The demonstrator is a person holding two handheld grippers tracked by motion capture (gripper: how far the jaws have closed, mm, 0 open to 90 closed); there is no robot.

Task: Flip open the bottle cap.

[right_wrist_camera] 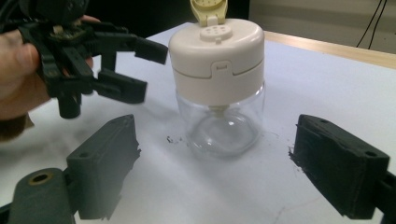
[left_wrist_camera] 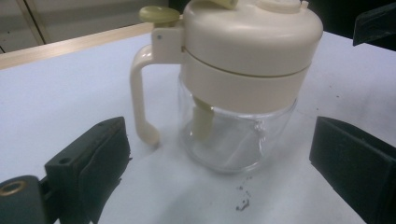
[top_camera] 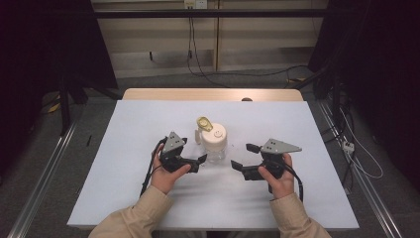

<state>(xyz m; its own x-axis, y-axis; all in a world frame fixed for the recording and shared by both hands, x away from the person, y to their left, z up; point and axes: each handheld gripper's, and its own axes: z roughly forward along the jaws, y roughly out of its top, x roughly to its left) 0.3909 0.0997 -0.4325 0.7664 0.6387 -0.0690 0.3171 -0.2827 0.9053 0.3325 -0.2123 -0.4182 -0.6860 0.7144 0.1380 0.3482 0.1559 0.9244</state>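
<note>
A small jar [top_camera: 214, 142] with a clear glass body, a cream lid and a cream side handle stands upright mid-table. Its yellow flip cap [top_camera: 204, 122] is tipped open at the back. My left gripper [top_camera: 194, 150] sits just left of the jar with its jaws apart. In the left gripper view, the jar [left_wrist_camera: 243, 70] stands between the spread pads [left_wrist_camera: 100, 158] without contact. My right gripper [top_camera: 244, 156] is to the jar's right, open and aimed at it. From the right gripper view, the jar [right_wrist_camera: 217, 60] lies just beyond the wide pads [right_wrist_camera: 109, 154], with the left gripper [right_wrist_camera: 119, 70] near its lid.
A white sheet [top_camera: 148, 124] covers the table, with a wooden strip [top_camera: 213, 94] along the far edge. Dark specks [left_wrist_camera: 242, 204] lie on the sheet near the jar's base. Cables [top_camera: 237, 74] run over the floor behind the table, and metal rails [top_camera: 44, 168] flank it.
</note>
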